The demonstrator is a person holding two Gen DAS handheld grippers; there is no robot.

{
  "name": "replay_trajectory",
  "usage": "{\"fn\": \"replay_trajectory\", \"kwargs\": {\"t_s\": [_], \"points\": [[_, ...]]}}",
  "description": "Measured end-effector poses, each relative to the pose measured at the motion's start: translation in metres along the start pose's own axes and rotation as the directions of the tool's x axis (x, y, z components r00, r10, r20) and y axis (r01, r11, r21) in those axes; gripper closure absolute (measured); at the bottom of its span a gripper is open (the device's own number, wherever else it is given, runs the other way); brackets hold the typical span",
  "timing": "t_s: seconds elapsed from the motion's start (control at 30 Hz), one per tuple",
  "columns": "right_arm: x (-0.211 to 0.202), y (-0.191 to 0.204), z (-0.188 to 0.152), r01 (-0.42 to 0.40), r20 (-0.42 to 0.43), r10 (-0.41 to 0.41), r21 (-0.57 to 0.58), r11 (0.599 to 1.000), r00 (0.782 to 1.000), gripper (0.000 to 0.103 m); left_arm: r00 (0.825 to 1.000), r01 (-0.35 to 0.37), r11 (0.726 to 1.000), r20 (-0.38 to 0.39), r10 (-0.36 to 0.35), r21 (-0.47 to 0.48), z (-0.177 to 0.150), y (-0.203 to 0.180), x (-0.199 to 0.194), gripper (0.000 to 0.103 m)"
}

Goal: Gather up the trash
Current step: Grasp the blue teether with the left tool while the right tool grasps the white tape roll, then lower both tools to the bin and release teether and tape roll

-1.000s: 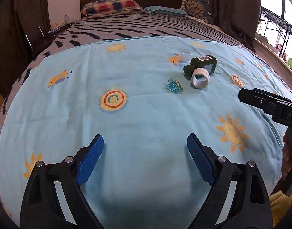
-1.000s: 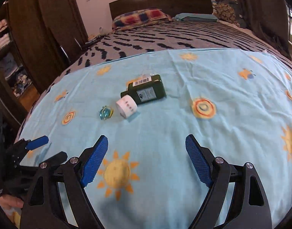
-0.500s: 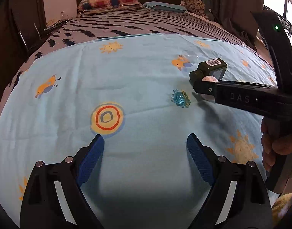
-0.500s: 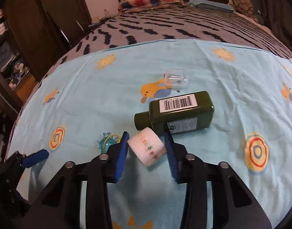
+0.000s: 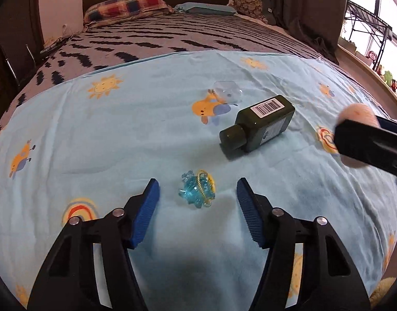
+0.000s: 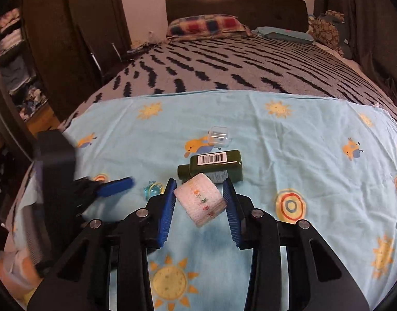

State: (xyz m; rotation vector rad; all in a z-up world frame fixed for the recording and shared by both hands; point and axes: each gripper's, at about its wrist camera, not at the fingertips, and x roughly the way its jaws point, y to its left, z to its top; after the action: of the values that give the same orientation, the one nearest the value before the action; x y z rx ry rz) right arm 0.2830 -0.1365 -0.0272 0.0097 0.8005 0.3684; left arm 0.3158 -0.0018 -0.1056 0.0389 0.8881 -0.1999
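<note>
Two grips: right gripper (image 6: 199, 198) pinching white roll (image 6: 199, 202); left gripper (image 5: 197, 202) jaws closing around blue trinket (image 5: 197, 190), untouched; centre pads, squeeze gently.

Closing left tool (image 5: 198, 198) around blue trinket (image 5: 197, 191)

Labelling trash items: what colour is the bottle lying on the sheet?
Dark green bottle, white barcode label; clearest in the left wrist view.

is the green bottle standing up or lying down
Lying down: the green bottle rests on its side on the blue sheet, barcode label up, cap pointing toward the camera.
</note>
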Motion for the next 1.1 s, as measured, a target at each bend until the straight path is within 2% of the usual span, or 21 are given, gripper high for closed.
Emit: {"fn": "replay_trajectory", "kwargs": {"t_s": [0.07,0.13,0.17,0.37,0.6,0.8,0.93,1.0,1.1], "points": [[-0.01,0.0,-0.005,-0.004,0.006,0.004,-0.008,1.0,1.0,0.065,1.0,-0.009,1.0,-0.002,0.009,-0.003,0.003,-0.002,0.004,0.053],[-0.018,0.0,-0.011,0.001,0.01,0.0,-0.016,1.0,1.0,0.065,1.0,-0.01,1.0,-0.007,0.01,-0.003,0.003,-0.002,0.006,0.066],[-0.023,0.0,-0.015,0.005,0.013,-0.005,-0.021,1.0,1.0,0.065,1.0,-0.02,1.0,-0.006,0.02,-0.006,0.003,-0.001,0.005,0.077],[-0.049,-0.003,-0.036,-0.019,0.028,0.019,-0.012,1.0,0.999,0.065,1.0,-0.023,1.0,-0.004,0.023,0.009,-0.01,-0.004,-0.014,0.077],[-0.093,-0.004,-0.082,-0.047,0.062,0.046,0.01,0.999,0.997,0.065,0.998,0.062,0.998,-0.004,-0.062,0.027,-0.051,-0.018,-0.064,0.077],[-0.128,-0.004,-0.131,-0.061,0.092,0.056,0.048,0.997,0.994,0.065,0.989,0.137,0.989,0.047,-0.139,0.055,-0.103,-0.035,-0.128,0.077],[-0.15,0.003,-0.166,-0.011,0.114,0.007,0.035,0.999,0.993,0.065,0.982,0.17,0.983,0.069,-0.174,0.062,-0.148,-0.044,-0.163,0.077],[-0.159,0.011,-0.184,0.038,0.123,-0.039,0.016,0.999,0.992,0.065,0.981,0.174,0.982,0.078,-0.18,0.077,-0.17,-0.05,-0.175,0.077],[-0.169,0.019,-0.207,0.066,0.121,-0.067,0.012,0.998,0.99,0.065,0.977,0.198,0.977,0.068,-0.203,0.08,-0.2,-0.058,-0.183,0.077]]}}
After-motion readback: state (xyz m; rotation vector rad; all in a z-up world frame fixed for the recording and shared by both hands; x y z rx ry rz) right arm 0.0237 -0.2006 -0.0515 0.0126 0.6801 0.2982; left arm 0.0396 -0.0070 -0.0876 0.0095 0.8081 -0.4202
